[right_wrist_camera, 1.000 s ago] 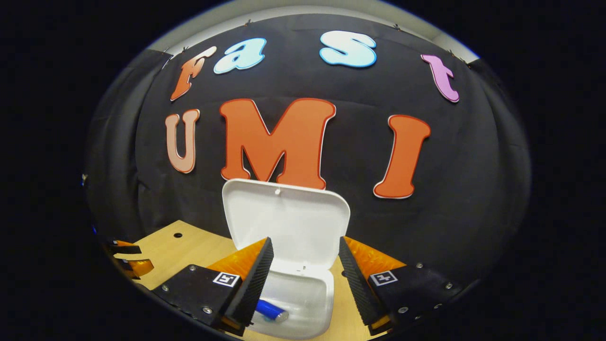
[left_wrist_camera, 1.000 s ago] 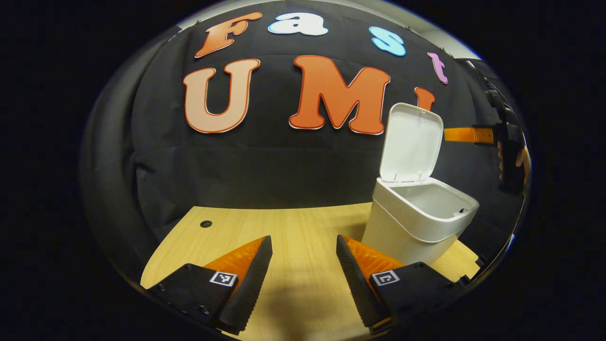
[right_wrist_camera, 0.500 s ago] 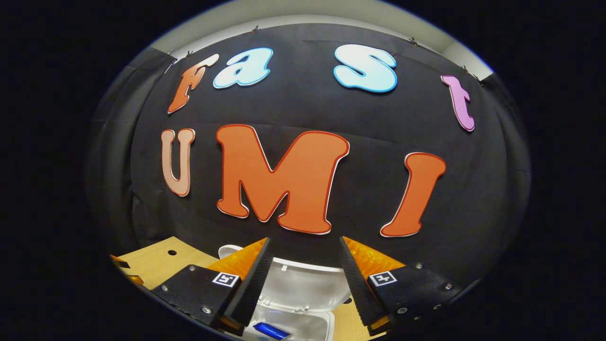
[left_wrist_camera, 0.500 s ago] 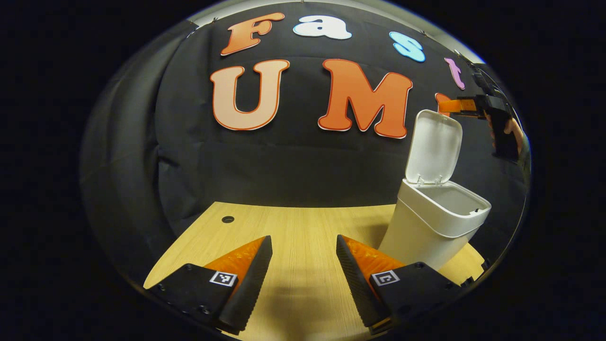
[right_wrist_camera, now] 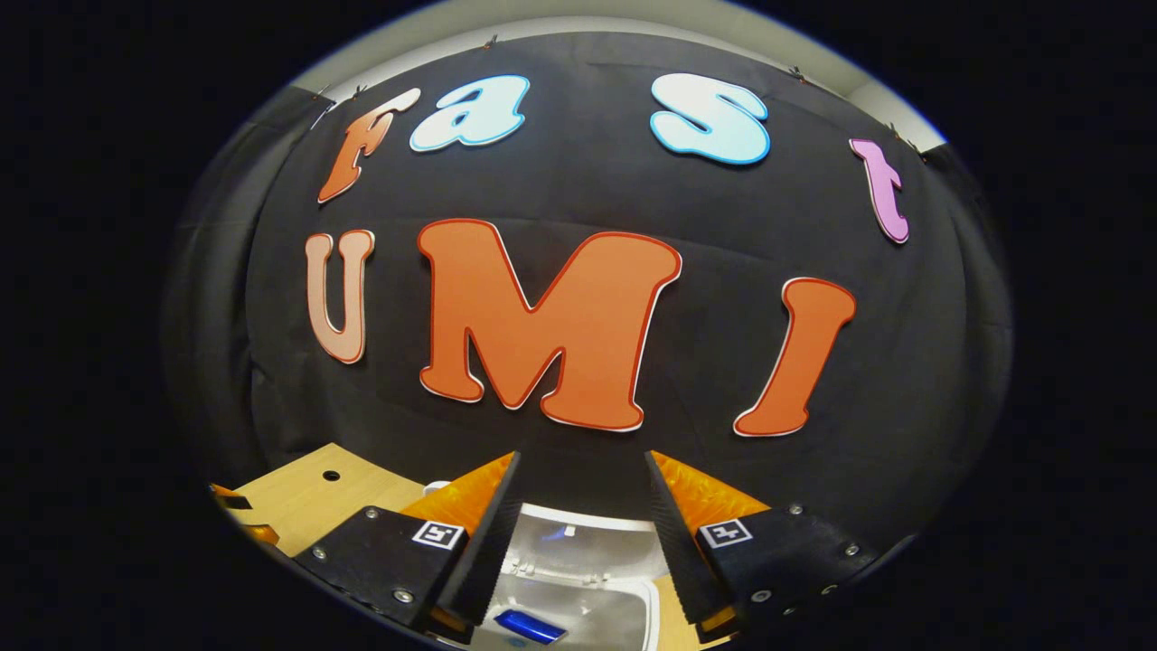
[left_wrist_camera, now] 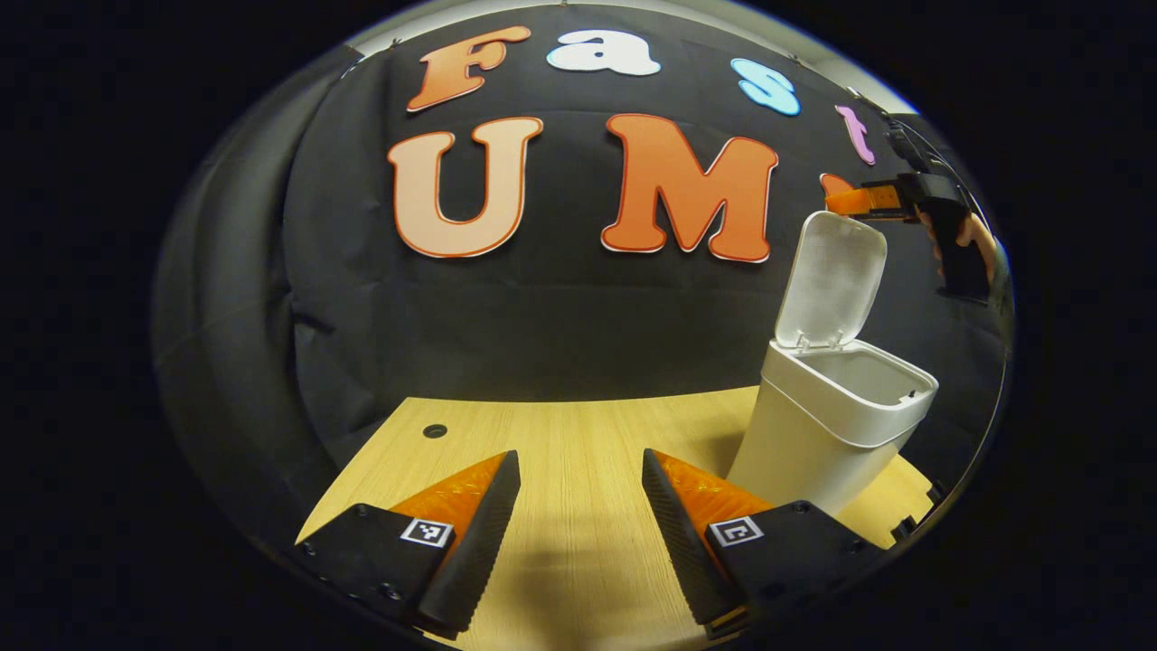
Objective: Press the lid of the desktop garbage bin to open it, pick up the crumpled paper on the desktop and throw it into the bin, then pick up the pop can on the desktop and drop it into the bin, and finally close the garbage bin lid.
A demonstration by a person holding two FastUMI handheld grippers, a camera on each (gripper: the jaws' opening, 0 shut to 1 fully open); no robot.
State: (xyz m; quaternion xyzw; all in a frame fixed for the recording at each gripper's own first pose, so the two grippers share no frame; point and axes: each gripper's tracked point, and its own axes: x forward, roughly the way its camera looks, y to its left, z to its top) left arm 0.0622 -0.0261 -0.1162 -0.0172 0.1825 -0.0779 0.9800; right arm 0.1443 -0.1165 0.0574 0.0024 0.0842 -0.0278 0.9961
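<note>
The white bin [left_wrist_camera: 827, 443] stands on the wooden table [left_wrist_camera: 560, 434] at the right of the left gripper view, its lid [left_wrist_camera: 832, 280] upright. My right gripper [left_wrist_camera: 859, 201], held by a hand [left_wrist_camera: 974, 237], hovers at the lid's top edge. In the right gripper view it [right_wrist_camera: 581, 470] is open, with the lid [right_wrist_camera: 578, 542] just below its fingers and a blue pop can [right_wrist_camera: 529, 626] lying inside the bin. My left gripper [left_wrist_camera: 579, 470] is open over bare table, left of the bin.
A small round hole [left_wrist_camera: 435, 430] sits in the table near its far left corner. The black cloth wall rises right behind the table and the bin. The left gripper [right_wrist_camera: 237, 500] peeks in at the far left of the right gripper view.
My right gripper has risen from behind the lid's middle to its top edge, so the lid and bin dropped low in its view. The left gripper has shifted a little away from the bin.
</note>
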